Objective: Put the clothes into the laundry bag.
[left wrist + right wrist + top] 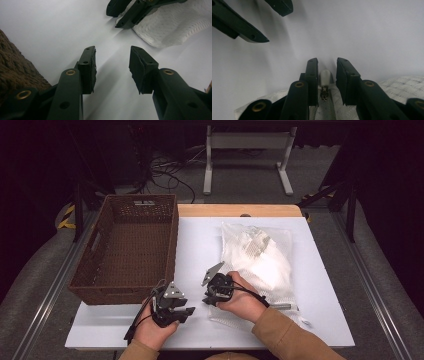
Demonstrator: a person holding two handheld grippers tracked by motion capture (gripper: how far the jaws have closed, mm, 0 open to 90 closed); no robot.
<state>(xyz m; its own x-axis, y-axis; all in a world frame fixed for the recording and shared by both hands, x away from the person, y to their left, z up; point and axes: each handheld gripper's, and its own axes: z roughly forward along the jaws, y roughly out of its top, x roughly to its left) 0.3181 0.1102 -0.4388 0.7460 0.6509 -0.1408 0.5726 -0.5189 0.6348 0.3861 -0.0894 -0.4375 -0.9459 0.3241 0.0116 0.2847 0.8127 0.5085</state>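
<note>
Zipper pull (325, 76) – a small pale plastic tab on the white mesh laundry bag (265, 260) lying right of centre on the white table (200, 240) – sits between the right gripper (326, 65)'s narrowly parted jaws, not pinched yet. Left gripper (112, 53) hovers near the brown wicker basket (127, 247), jaws wide, empty. Risk as I see it: that tab's tiny, so closing slightly off could flick it aside or snag mesh, dragging the unpinned bag.
</note>
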